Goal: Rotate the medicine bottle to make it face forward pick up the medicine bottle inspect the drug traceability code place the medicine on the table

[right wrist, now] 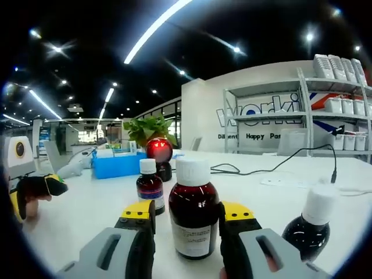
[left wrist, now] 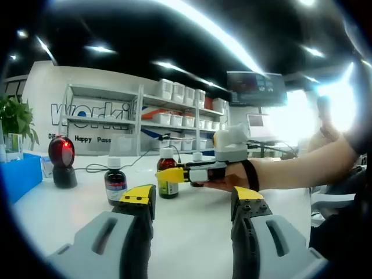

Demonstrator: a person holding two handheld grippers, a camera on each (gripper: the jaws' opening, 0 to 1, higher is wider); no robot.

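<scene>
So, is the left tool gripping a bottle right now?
No: the left tool is open over bare table, with the bottles standing farther back.

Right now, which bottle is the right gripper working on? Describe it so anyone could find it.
On the white table, find the right gripper. The dark brown glass bottle stands between its yellow-tipped fingers. Unlike its white-capped neighbours, it is the biggest in this view, with a pale label.

A: Which lettering is legible?
B: Ahead of both grippers, the white back wall (left wrist: 87, 107) carries large blue letters "worki", partly hidden by shelving, with smaller "Happy Pas…" beneath.

A: And the dark glass medicine bottle's white label (right wrist: 192, 239)?
B: Print too small to read.
</scene>
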